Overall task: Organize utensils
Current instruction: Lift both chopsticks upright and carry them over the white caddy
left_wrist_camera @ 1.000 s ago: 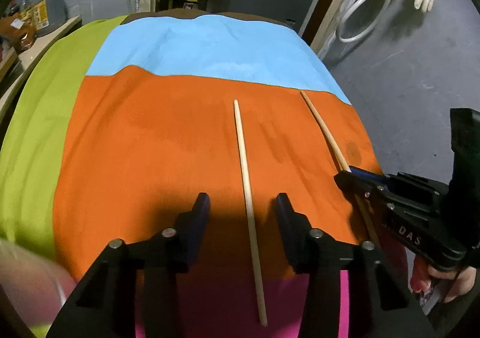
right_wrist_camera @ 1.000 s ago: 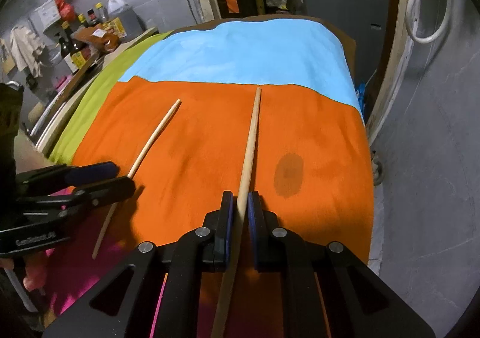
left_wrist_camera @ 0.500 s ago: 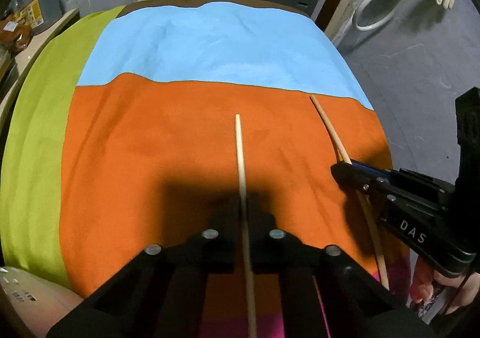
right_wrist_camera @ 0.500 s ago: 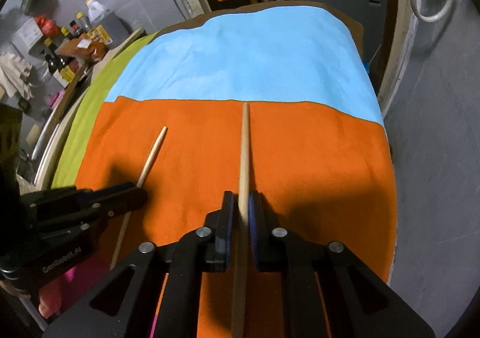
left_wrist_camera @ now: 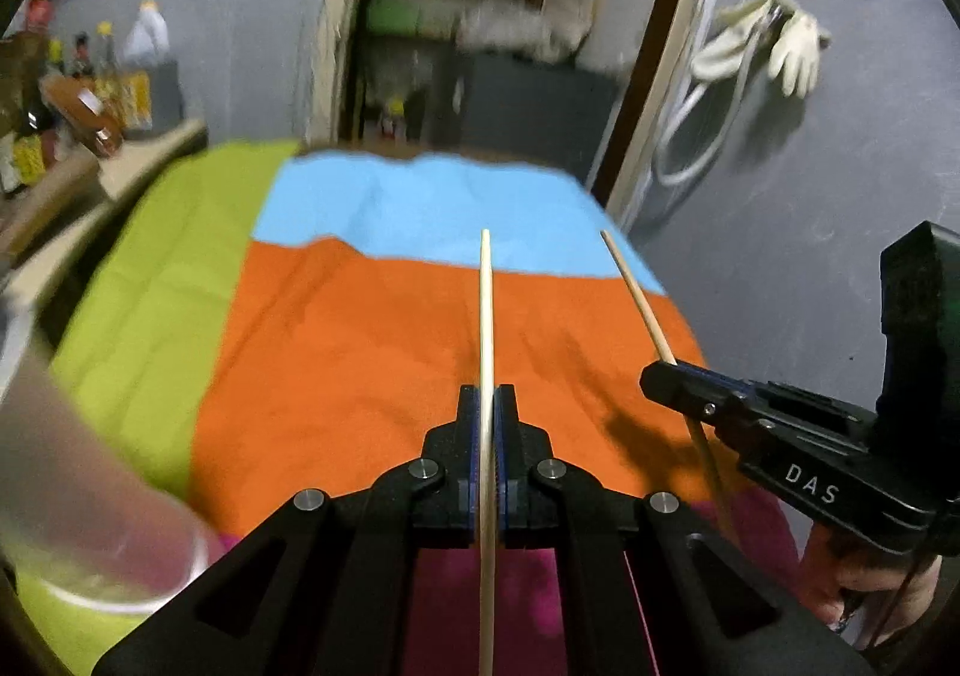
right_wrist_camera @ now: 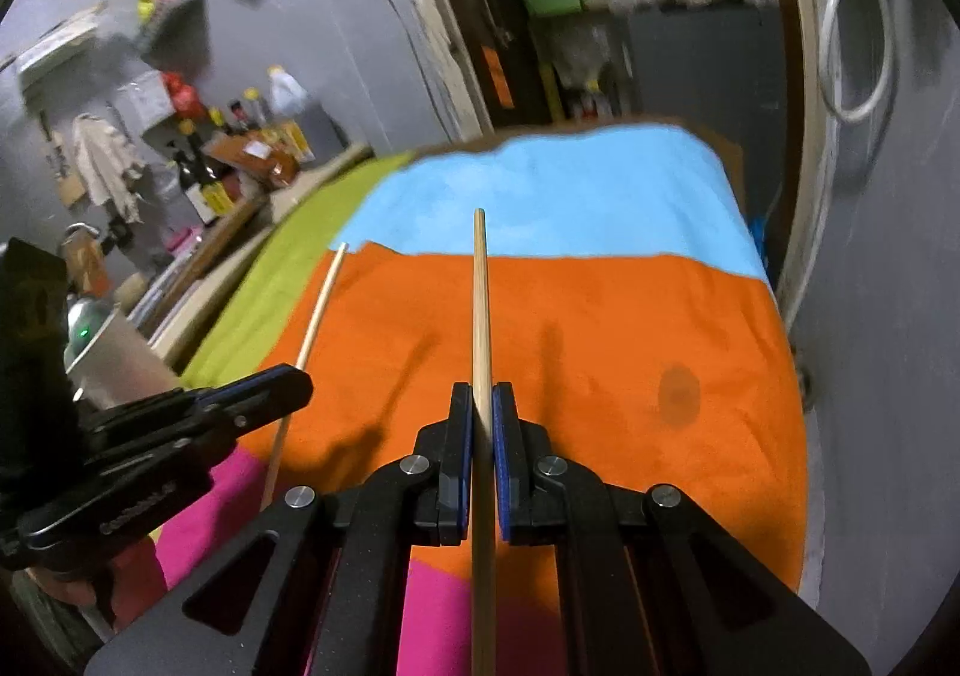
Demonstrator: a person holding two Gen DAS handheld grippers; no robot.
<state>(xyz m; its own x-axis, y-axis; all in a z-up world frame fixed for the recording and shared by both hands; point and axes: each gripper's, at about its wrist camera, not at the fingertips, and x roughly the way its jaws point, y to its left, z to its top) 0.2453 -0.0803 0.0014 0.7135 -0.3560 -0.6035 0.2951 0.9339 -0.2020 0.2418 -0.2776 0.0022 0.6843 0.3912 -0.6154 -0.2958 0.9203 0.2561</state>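
Note:
My left gripper (left_wrist_camera: 487,397) is shut on a pale wooden chopstick (left_wrist_camera: 486,316) and holds it lifted above the orange cloth, tip pointing away. My right gripper (right_wrist_camera: 478,397) is shut on a second, slightly darker chopstick (right_wrist_camera: 480,304), also lifted off the cloth. Each gripper shows in the other's view: the right gripper (left_wrist_camera: 660,373) at the right of the left wrist view with its chopstick (left_wrist_camera: 636,298), the left gripper (right_wrist_camera: 300,382) at the left of the right wrist view with its chopstick (right_wrist_camera: 318,310).
The table is covered with orange (left_wrist_camera: 360,364), blue (left_wrist_camera: 432,208), green (left_wrist_camera: 162,268) and pink (right_wrist_camera: 204,520) cloths. A clear glass (left_wrist_camera: 90,526) is close at the lower left. A shelf with bottles (right_wrist_camera: 240,154) stands at the left. The table's right edge drops to grey floor (left_wrist_camera: 780,268).
My left gripper closed on the chopstick that lay between its fingers. Both grippers then rose, lifting both chopsticks off the cloth, and the views tilted up.

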